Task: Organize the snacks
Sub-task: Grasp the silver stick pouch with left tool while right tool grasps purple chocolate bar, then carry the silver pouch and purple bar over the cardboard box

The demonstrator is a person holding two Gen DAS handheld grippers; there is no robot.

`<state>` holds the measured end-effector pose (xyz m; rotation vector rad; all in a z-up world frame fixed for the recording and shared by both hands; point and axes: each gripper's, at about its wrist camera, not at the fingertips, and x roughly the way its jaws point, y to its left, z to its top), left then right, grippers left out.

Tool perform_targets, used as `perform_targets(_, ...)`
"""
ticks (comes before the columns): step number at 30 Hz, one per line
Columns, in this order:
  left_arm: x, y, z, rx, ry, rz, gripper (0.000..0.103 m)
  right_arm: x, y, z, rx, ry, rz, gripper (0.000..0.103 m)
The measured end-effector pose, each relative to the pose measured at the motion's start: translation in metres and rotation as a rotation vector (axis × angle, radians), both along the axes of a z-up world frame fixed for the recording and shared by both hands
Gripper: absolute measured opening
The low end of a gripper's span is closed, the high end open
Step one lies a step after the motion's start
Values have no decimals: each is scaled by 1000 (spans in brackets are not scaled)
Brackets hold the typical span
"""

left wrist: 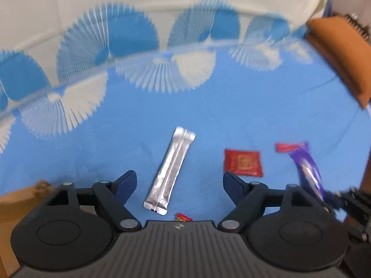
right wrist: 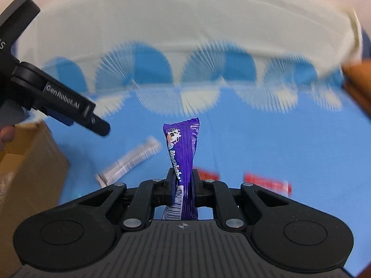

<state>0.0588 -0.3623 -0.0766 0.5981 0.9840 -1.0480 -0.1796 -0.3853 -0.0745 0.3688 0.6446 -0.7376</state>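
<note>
My right gripper [right wrist: 183, 185] is shut on a purple Alpenliebe candy packet [right wrist: 183, 148], held upright above the blue cloth; the packet also shows at the right of the left wrist view [left wrist: 308, 169]. My left gripper [left wrist: 179, 183] is open and empty, hovering over a silver stick sachet [left wrist: 170, 169] that lies between its fingers' line. The sachet shows blurred in the right wrist view [right wrist: 129, 159]. A red square packet [left wrist: 242, 162] lies right of the sachet. A small red wrapper [left wrist: 183, 217] lies by the left gripper's base.
A cardboard box [right wrist: 27, 169] stands at the left, also in the left wrist view [left wrist: 14, 206]. An orange cushion [left wrist: 343, 53] sits at the far right. Another red packet [right wrist: 269, 181] lies on the blue patterned cloth [left wrist: 139, 115]. The left gripper's body [right wrist: 69, 104] reaches in from the left.
</note>
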Motion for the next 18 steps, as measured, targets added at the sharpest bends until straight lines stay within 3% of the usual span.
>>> perform_targets(5, 15, -41, -66, 127, 21, 3, 86, -10, -20, -57, 143, 64, -79, 14)
perform_targets(8, 37, -61, -112, 208, 24, 71, 83, -13, -36, -87, 212, 81, -131, 14)
perform_targets(9, 45, -64, -125, 220, 55, 103, 88, -13, -41, -95, 228, 88, -146, 14)
perform_targets(10, 47, -65, -123, 185, 59, 129, 87, -14, -45, -102, 243, 94, -161, 14)
perform_targets(11, 46, -67, -120, 183, 34, 139, 75, -15, -49, -107, 258, 86, -171, 14)
perform_targets(12, 45, -67, -116, 183, 27, 129, 46, -16, -49, -108, 251, 61, -174, 14)
perform_targets(14, 45, -62, -106, 160, 73, 147, 25, -14, -51, -109, 239, 52, -175, 14)
perform_targets(16, 45, -52, -101, 149, 136, 193, 21, -11, -49, -108, 236, 51, -189, 14)
perform_targets(18, 35, -39, -91, 140, 97, 196, 20, -13, -46, -103, 256, 38, -203, 14)
